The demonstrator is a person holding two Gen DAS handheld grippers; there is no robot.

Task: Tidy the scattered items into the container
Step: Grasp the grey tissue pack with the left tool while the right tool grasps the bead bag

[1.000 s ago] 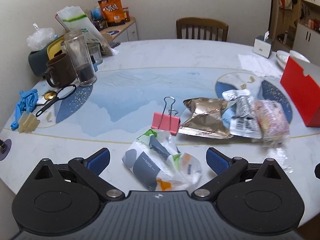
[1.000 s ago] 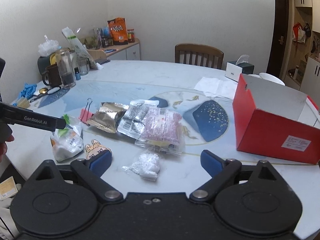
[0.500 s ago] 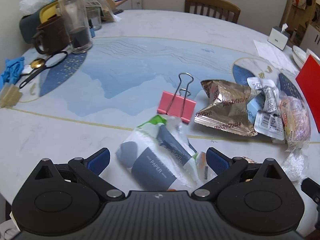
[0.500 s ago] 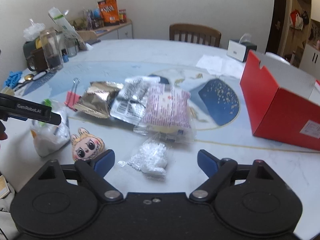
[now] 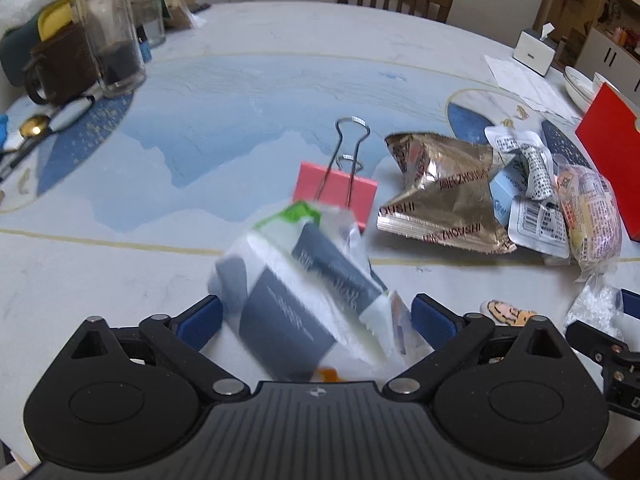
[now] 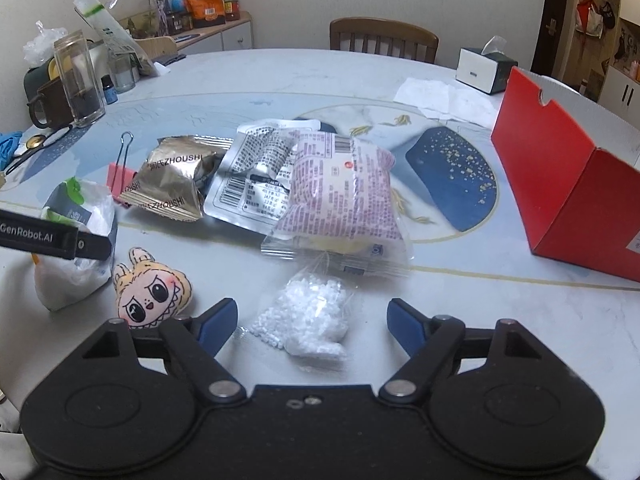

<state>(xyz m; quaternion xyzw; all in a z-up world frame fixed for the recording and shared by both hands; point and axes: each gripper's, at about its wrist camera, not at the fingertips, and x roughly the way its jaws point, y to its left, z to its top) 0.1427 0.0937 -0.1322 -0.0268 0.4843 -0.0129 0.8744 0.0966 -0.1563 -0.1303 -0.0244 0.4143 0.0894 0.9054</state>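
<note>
You'd dropped both grippers closer vs 1 s back: left gripper [image 5: 316, 316] fingers wide open astride tissue pack [image 5: 304, 304], right gripper [image 6: 312, 316] likewise open round bead bag [image 6: 308, 316], both resting on counter [image 6: 280, 76], probably pre-grasp for red box [image 6: 560, 184].

— Far left of the gripper?
— Glass jar [image 6: 78, 78] with dark contents, brown mug [image 6: 48, 103] beside it, gold spoon [image 6: 33, 142].
— Far ahead?
— Wooden chair [image 6: 383, 38]; tissue box [image 6: 484, 68] to its right, white paper [image 6: 444, 100] nearby.
</note>
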